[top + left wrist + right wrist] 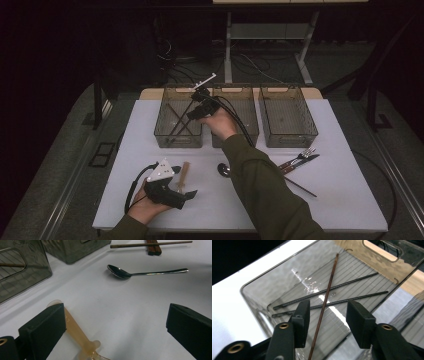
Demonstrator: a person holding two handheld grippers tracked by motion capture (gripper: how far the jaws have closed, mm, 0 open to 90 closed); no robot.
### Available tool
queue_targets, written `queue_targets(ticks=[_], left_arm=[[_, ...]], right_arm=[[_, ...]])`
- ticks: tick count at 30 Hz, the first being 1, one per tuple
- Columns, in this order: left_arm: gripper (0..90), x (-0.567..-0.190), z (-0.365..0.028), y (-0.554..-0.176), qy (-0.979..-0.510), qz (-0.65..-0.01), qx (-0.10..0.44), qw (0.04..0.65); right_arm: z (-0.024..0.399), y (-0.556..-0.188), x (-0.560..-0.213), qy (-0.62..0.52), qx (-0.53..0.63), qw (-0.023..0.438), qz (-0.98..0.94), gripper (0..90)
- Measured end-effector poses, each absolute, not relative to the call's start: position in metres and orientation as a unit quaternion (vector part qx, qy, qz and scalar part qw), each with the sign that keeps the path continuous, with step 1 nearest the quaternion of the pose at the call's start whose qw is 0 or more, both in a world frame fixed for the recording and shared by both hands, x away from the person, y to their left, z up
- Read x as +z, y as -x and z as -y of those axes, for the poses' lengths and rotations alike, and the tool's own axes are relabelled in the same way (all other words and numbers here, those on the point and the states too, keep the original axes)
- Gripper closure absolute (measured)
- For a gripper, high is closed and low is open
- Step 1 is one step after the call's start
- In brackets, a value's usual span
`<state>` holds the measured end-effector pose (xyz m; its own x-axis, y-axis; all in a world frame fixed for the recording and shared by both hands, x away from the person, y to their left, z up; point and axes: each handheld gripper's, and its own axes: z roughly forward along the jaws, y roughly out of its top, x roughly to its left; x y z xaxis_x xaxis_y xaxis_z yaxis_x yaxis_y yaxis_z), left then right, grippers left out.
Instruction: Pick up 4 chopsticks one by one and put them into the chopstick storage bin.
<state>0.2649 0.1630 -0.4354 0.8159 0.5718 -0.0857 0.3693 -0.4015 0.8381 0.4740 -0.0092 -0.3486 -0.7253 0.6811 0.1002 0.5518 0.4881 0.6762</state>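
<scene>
I held my right gripper (325, 315) over the leftmost of three clear bins (178, 138) at the far side of the white table (325, 200), its jaws parted and pressing on nothing, with a brown chopstick (327, 296) lying loose in the bin between and below them, crossing two dark chopsticks (329, 290) on the ribbed floor. My left gripper (115, 327) rested near the table's front edge with its jaws wide apart and empty, an amber plastic spoon (77, 335) lying just beside one jaw. A metal spoon (125, 273) lay further out on the table.
</scene>
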Motion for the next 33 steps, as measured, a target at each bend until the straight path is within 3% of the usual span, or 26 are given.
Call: queue_targets(ticks=[20, 33], left_arm=[[1.5, -0.437, -0.162, -0.265, -0.832, -0.287, 0.108, 0.462], [0.6, -0.437, -0.166, -0.265, -0.829, -0.293, 0.104, 0.465]], right_arm=[[0.076, -0.422, -0.335, -0.296, 0.404, 0.085, -0.861, 38.6], [0.128, -0.396, -0.337, -0.288, 0.413, 0.095, -0.858, 36.4]])
